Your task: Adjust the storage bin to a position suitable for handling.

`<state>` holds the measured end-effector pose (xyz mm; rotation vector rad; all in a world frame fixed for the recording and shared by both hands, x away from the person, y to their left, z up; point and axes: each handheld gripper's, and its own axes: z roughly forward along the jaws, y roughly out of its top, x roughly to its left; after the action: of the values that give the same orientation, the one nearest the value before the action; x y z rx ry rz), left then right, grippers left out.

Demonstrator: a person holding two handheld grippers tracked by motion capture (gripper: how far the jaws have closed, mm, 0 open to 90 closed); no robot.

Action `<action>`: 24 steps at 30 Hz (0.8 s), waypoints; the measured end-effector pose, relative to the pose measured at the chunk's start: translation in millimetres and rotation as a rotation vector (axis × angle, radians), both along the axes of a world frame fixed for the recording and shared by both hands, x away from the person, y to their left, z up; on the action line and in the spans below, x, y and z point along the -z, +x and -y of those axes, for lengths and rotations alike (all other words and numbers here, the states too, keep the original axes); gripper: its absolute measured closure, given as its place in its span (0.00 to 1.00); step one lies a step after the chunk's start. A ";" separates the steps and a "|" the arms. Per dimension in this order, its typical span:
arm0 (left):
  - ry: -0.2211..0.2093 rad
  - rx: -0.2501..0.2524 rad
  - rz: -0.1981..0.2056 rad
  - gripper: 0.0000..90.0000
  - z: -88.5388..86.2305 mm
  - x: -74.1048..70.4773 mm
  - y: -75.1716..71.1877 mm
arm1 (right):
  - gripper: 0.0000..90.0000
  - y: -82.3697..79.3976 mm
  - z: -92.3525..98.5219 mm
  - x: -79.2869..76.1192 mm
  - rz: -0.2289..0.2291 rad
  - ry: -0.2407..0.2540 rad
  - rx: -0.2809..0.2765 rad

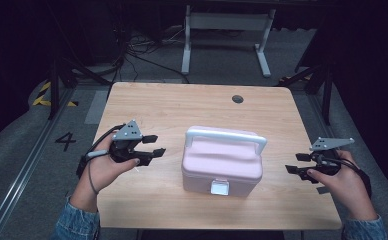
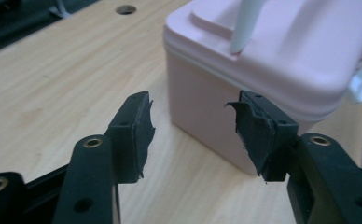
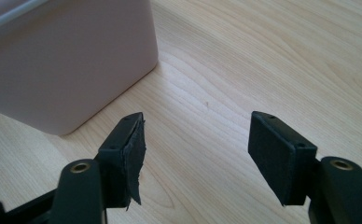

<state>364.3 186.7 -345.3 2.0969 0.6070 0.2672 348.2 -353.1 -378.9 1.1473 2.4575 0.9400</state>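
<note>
Table [image 1: 157, 105]: light wood top, round hole [image 1: 237, 98] near far edge at about 1 o'clock from centre.
Box [image 1: 222, 162]: pink, lidded, standing upright slightly toward 5 o'clock of table centre; lid closed.
Handle [image 1: 226, 136]: pale grey-white, raised over lid, spanning 9 to 3 o'clock.
Latch [image 1: 220, 187]: pale clasp on near wall of box, at 6 o'clock side.
Left gripper [image 1: 153, 145]: held in left hand [image 1: 104, 170], at 9 o'clock of box, near but apart from it; jaws spread wide, nothing between them, pointing toward 3 o'clock. Grey three-cornered plate on top.
Left gripper view: pads [image 2: 139, 135] worn and ragged at edges; box wall and lid corner ahead, past the tips, no contact.
Right gripper [image 1: 298, 163]: held in right hand [image 1: 344, 185], at 3 o'clock of box, apart from it; jaws spread wide, empty, pointing toward 9 o'clock.
Right gripper view: box corner ahead at 10 o'clock, bare wood between jaws.
Sleeves: blue denim at both wrists.
</note>
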 end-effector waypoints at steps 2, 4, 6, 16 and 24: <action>0.003 0.010 0.023 0.52 3.1 -2.4 0.3 | 0.42 -0.6 0.3 0.3 0.001 -0.003 0.005; -0.008 0.030 0.030 0.51 10.7 -7.3 -0.1 | 0.42 -1.4 0.3 0.9 0.001 0.000 0.004; -0.007 0.043 0.041 0.50 16.5 -11.1 0.2 | 0.42 -2.3 -0.2 1.2 -0.001 0.001 0.004; -0.029 0.093 0.048 0.46 45.0 -15.8 10.0 | 0.41 -4.4 -1.5 7.3 -0.021 -0.001 0.005; -0.042 0.143 0.049 0.47 69.6 -10.1 22.9 | 0.41 -4.3 -3.7 9.9 -0.023 0.004 0.000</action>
<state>387.2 117.1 -335.2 2.0754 0.4282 0.2216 343.9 -349.4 -388.8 1.1654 2.4748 0.9381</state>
